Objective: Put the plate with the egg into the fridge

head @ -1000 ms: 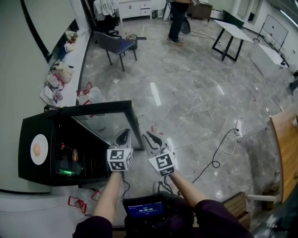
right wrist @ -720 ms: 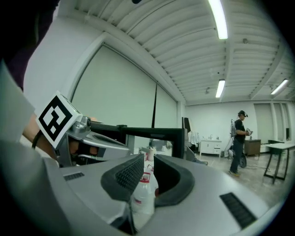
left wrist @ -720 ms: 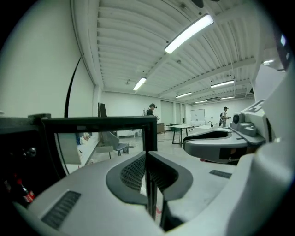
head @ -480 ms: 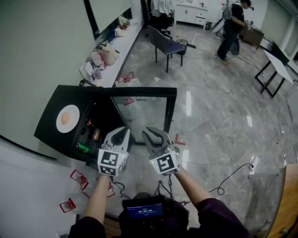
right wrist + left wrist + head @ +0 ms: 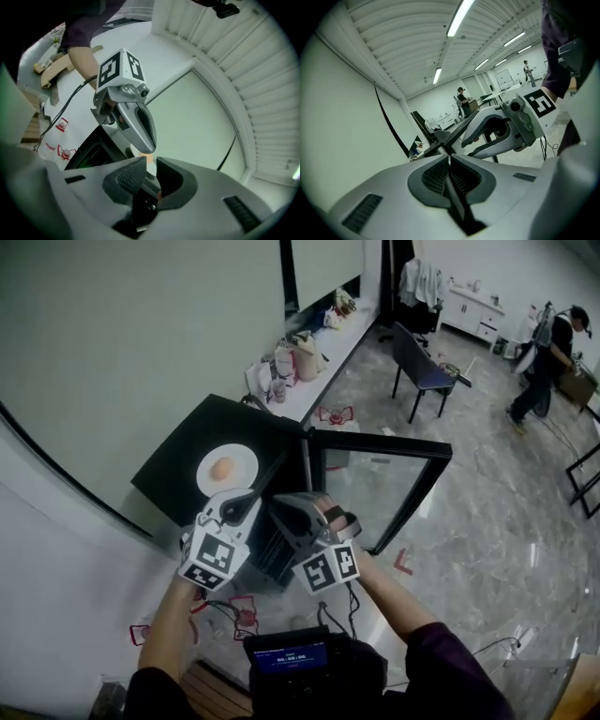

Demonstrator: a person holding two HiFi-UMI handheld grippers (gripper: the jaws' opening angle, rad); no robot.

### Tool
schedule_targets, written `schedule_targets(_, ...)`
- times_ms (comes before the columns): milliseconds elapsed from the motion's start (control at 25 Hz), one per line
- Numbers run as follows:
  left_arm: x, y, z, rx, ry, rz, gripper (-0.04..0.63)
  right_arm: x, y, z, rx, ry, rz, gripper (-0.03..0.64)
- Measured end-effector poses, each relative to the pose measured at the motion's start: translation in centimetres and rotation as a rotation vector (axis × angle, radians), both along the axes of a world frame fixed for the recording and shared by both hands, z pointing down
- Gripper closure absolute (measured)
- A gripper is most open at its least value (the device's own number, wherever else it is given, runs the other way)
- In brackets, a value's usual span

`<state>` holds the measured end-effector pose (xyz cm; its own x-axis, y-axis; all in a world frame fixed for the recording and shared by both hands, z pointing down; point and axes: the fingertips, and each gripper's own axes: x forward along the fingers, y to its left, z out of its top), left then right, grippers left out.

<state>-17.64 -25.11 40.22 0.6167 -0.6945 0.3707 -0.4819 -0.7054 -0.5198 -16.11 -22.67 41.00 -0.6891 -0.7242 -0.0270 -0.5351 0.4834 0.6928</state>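
Observation:
A white plate (image 5: 226, 471) with a tan egg (image 5: 222, 468) rests on top of the black mini fridge (image 5: 173, 476). The fridge's glass door (image 5: 375, 491) stands open to the right. My left gripper (image 5: 246, 506) is shut and empty, its tip at the plate's near edge. My right gripper (image 5: 284, 506) hovers beside it over the fridge's front edge, jaws slightly apart with nothing between them. In the left gripper view, the left gripper (image 5: 449, 157) has its pads together and the right gripper (image 5: 497, 132) shows ahead. In the right gripper view, the egg (image 5: 147, 158) peeks through the gap of the right gripper (image 5: 151, 165).
A window ledge with bags (image 5: 298, 354) runs behind the fridge. A blue chair (image 5: 420, 371) and a person (image 5: 548, 351) are farther off on the marble floor. Red-printed wrappers (image 5: 240, 611) lie on the floor by the fridge. A recorder with a screen (image 5: 292, 658) hangs at my chest.
The view has swung left, so the fridge lies straight ahead. Both grippers have come up from in front of the open fridge to its top, near the plate. Their jaws look unchanged.

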Motion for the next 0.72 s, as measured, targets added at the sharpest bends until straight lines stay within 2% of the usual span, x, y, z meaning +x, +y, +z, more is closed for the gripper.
schedule_targets(120, -3.7, -2.0, -0.9, 0.008, -0.071, -0.04, 0.583, -3.1, -1.0, -0.8, 0.051, 0.106, -0.07, 0.543)
schedule_targets(240, -6.9, -4.5, -0.9, -0.002, -0.176, -0.067, 0.583, -5.0, -2.2, -0.2, 0.1, 0.253, -0.14, 0.543)
schedule_targets(360, -9.0, -5.6, 0.1, -0.085, -0.292, -0.03, 0.581, -5.7, -3.1, 0.4, 0.121, 0.371, -0.206, 0.541)
schedule_targets(440, -10.6, -6.4, 0.7, -0.131, -0.349, -0.017, 0.545, -5.6, -3.6, 0.8, 0.124, 0.433, -0.234, 0.541)
schedule_targets(560, -13.4, -8.8, 1.7, -0.208, -0.402, -0.059, 0.495, -5.1, -4.6, 1.3, 0.148, 0.502, -0.251, 0.541)
schedule_targets(720, -15.2, -11.9, 3.0, -0.304, -0.47, -0.132, 0.485, -5.0, -4.8, 0.9, 0.208, 0.531, -0.278, 0.54)
